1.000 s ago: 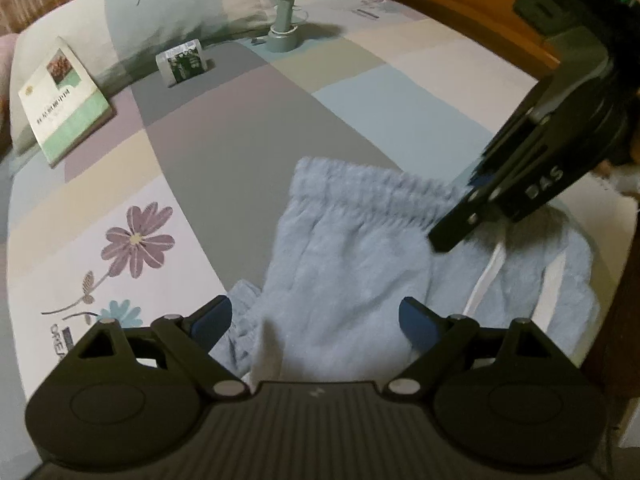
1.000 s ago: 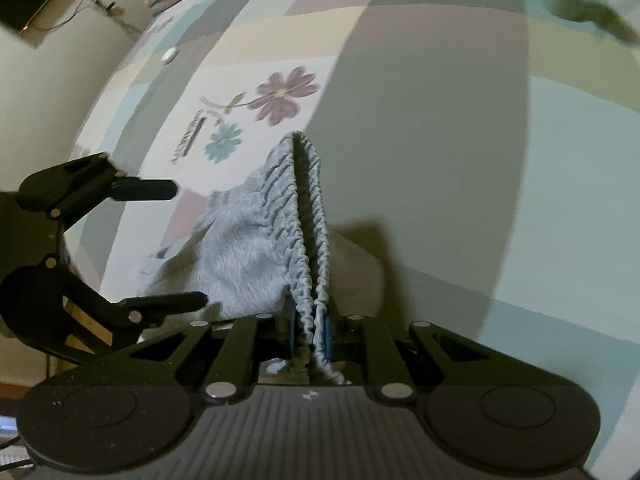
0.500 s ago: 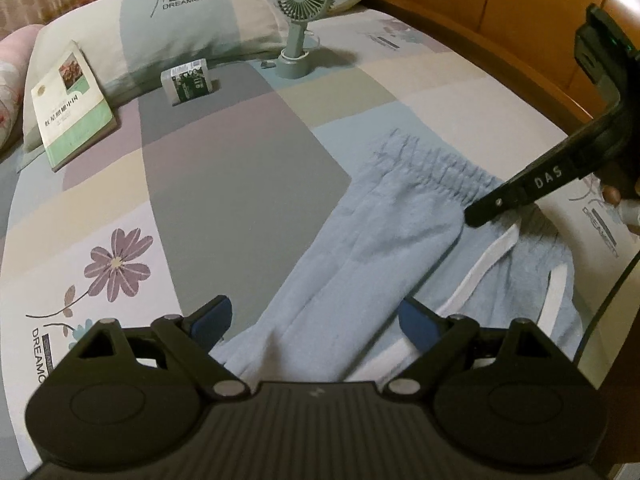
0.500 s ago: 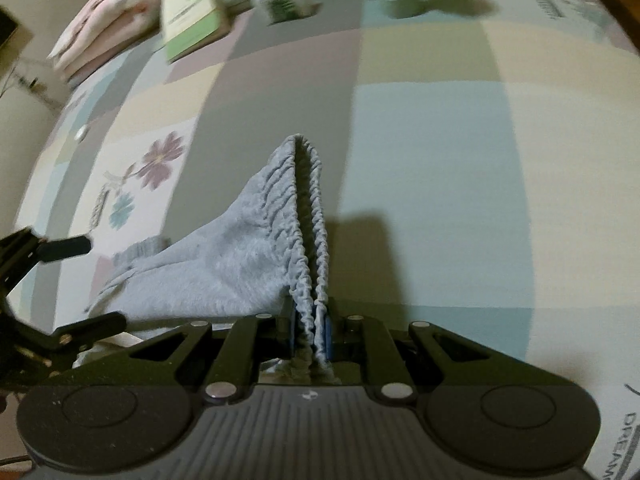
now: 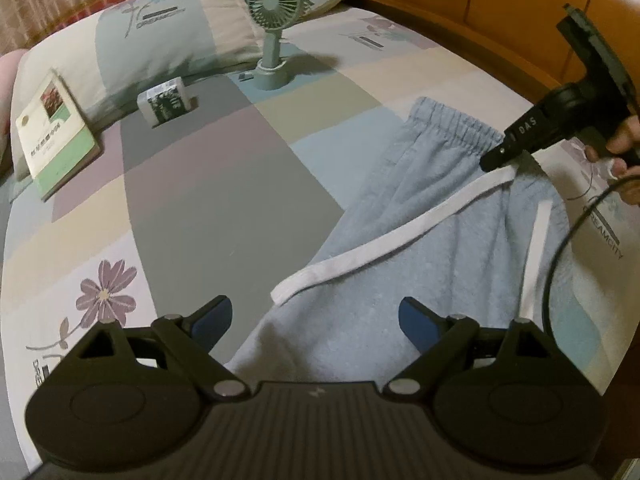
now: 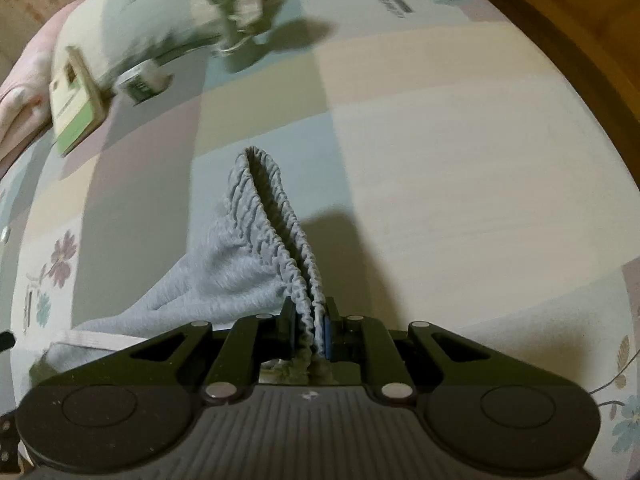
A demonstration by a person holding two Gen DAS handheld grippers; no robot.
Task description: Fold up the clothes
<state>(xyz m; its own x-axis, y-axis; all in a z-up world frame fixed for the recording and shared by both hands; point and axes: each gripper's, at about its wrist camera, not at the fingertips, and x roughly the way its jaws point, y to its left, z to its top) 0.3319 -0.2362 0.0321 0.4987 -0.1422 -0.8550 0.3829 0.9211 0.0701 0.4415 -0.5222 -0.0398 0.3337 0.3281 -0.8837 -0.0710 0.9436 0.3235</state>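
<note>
Lay spread across the patchwork bedspread [image 5: 224, 200] as pale blue-grey sweatpants [image 5: 420, 240] of soft fleece, with a white stripe [image 5: 400, 240] down each side seam and a gathered elastic waistband [image 6: 280, 232]. Stretched from the ruched waistband at the far end down toward the near edge, legs overlapping and lightly creased. Rose off the bed at one end of the waistband, its two layers pressed together and pulled up into a narrow ridge.
</note>
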